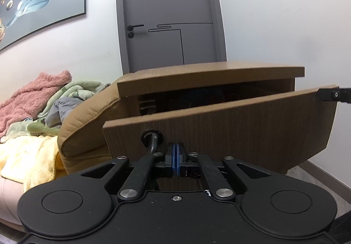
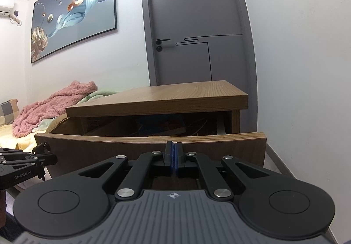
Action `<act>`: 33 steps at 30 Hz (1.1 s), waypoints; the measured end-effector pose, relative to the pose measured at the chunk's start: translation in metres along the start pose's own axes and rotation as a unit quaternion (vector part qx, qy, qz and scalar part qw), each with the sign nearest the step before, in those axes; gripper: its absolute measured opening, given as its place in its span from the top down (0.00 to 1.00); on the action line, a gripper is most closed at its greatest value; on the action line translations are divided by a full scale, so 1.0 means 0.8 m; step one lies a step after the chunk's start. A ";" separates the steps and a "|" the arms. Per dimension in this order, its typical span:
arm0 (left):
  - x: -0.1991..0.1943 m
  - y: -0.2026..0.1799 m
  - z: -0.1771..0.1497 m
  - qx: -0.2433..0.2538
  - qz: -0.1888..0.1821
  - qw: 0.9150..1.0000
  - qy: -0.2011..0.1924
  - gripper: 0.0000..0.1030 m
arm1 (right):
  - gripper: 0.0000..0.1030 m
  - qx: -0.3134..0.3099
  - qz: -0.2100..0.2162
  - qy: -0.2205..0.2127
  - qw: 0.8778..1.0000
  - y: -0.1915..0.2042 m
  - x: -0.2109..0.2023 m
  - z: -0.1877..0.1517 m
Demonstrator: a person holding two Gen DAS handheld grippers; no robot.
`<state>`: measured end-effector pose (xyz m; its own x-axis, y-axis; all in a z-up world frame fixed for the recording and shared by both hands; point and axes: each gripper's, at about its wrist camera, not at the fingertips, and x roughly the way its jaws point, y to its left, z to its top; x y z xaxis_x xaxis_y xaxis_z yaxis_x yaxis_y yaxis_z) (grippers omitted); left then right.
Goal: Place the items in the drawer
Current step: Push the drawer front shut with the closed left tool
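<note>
A wooden nightstand has its drawer partly open; the drawer front also shows in the right wrist view. Dark items lie inside the drawer, hard to tell apart. My left gripper is shut and empty, right against the drawer front beside its black handle. My right gripper is shut and empty at the drawer front's top edge. The left gripper also shows at the left of the right wrist view, and the right gripper's tip shows in the left wrist view.
A bed with a tan cushion, pink blanket and yellow blanket lies left of the nightstand. A grey door stands behind it. A white wall is on the right.
</note>
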<state>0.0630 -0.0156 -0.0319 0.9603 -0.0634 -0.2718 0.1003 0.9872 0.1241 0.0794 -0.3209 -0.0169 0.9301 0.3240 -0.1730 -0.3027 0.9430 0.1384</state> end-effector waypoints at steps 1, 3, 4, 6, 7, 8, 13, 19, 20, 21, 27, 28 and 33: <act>0.002 0.000 0.001 0.002 0.001 1.000 -0.002 0.98 | 0.99 0.002 -0.001 -0.001 1.000 -0.001 0.003 0.000; 0.007 0.000 0.002 0.005 0.003 1.000 -0.007 0.98 | 0.99 0.007 -0.002 -0.003 1.000 -0.002 0.009 0.000; 0.010 0.000 0.003 0.005 0.003 1.000 -0.007 0.98 | 0.99 0.008 -0.003 -0.005 1.000 -0.002 0.012 -0.001; 0.014 0.001 0.004 0.005 0.003 1.000 -0.007 0.98 | 0.99 0.008 -0.003 -0.009 1.000 -0.003 0.017 -0.002; 0.016 0.002 0.005 0.006 0.003 1.000 -0.008 0.98 | 0.99 0.008 -0.003 -0.011 1.000 -0.003 0.020 -0.001; 0.018 0.002 0.005 0.008 0.003 1.000 -0.008 0.98 | 0.99 0.007 -0.003 -0.012 1.000 -0.004 0.023 0.000; 0.027 0.000 0.006 0.013 0.005 1.000 -0.011 0.98 | 0.99 0.006 0.000 -0.015 1.000 -0.008 0.032 0.001; 0.039 0.001 0.009 0.012 0.005 1.000 -0.013 0.98 | 0.99 -0.004 -0.002 -0.019 1.000 -0.010 0.043 0.001; 0.040 0.001 0.009 0.011 0.005 1.000 -0.013 0.98 | 0.99 -0.006 -0.003 -0.020 1.000 -0.010 0.045 0.001; 0.043 0.002 0.010 0.011 0.006 1.000 -0.013 0.98 | 0.99 -0.008 -0.003 -0.020 1.000 -0.010 0.047 0.001; 0.053 0.004 0.014 0.008 0.005 1.000 -0.012 0.98 | 0.99 -0.019 -0.009 -0.023 1.000 -0.010 0.057 0.002; 0.055 0.004 0.015 0.007 0.005 1.000 -0.011 0.98 | 0.99 -0.021 -0.010 -0.024 0.999 -0.009 0.058 0.002; 0.070 0.004 0.021 0.005 0.009 1.000 -0.007 0.98 | 0.99 -0.024 -0.014 -0.023 0.999 -0.010 0.069 0.005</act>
<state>0.1213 -0.0182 -0.0308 0.9655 -0.0483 -0.2558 0.0859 0.9867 0.1379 0.1341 -0.3113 -0.0237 0.9464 0.2950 -0.1313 -0.2855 0.9545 0.0861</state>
